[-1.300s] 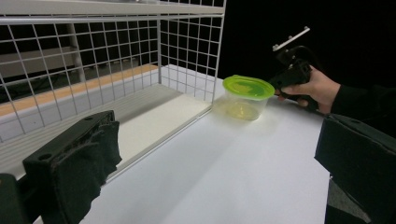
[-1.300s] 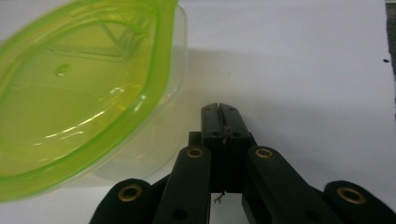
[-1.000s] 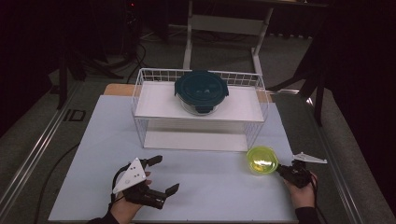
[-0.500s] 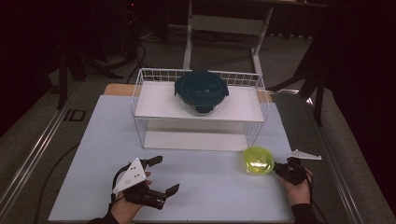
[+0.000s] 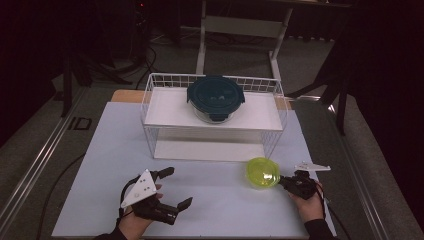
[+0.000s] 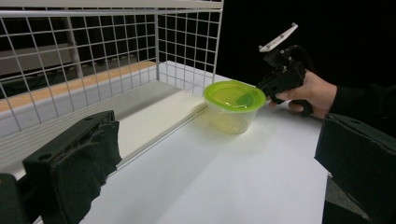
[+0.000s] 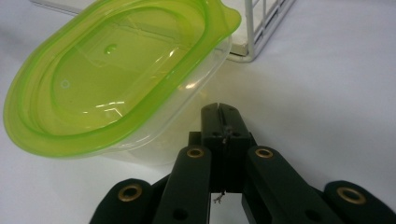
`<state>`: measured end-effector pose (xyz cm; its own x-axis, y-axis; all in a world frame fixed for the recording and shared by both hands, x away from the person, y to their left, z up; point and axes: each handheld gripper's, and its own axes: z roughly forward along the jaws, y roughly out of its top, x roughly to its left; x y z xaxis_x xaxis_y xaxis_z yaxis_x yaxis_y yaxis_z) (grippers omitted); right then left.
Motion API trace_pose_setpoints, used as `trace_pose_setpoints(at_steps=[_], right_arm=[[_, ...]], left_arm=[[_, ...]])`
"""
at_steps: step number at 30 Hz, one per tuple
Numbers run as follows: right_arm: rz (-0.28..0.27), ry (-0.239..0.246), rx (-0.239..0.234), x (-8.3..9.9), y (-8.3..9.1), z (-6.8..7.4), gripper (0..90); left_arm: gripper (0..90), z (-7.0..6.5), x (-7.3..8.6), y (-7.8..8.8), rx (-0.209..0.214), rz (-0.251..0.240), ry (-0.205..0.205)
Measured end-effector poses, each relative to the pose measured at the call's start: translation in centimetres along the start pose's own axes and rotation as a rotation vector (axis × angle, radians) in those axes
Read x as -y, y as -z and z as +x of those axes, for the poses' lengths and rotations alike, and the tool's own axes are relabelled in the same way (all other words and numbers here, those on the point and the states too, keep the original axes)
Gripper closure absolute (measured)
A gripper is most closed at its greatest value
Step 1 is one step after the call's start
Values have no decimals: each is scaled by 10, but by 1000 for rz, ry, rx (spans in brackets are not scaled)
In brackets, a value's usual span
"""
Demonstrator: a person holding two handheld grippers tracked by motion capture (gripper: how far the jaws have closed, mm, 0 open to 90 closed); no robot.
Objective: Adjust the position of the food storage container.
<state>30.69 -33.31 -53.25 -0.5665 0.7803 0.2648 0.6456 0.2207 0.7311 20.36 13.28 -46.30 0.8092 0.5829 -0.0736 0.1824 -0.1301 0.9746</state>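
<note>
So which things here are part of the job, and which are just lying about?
In the job:
- green-lidded tub, with the shut tips of the right gripper at its side
- wire rack, close beside the tub

Lying about:
- dark-lidded glass bowl on the rack's shelf
- left gripper, open, away from the tub

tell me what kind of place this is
Probably a lab or studio set up for recording, not a kitchen: a white table stands in a dark room, cables trail on the floor, and a wire rack holds a lidded bowl.
</note>
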Motion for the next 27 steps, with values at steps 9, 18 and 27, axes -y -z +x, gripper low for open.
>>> trace_pose_setpoints(at_steps=[9,18,27], right_arm=[[3,-28,27,-5,-2,-8,900],[12,-3,-10,-8,-10,2,900],[30,37,-73,-15,-23,25,900]], left_arm=[[4,0,0,0,1,1,-3],[4,1,-2,3,-6,-13,-6],[4,1,-3,4,-9,-17,-6]])
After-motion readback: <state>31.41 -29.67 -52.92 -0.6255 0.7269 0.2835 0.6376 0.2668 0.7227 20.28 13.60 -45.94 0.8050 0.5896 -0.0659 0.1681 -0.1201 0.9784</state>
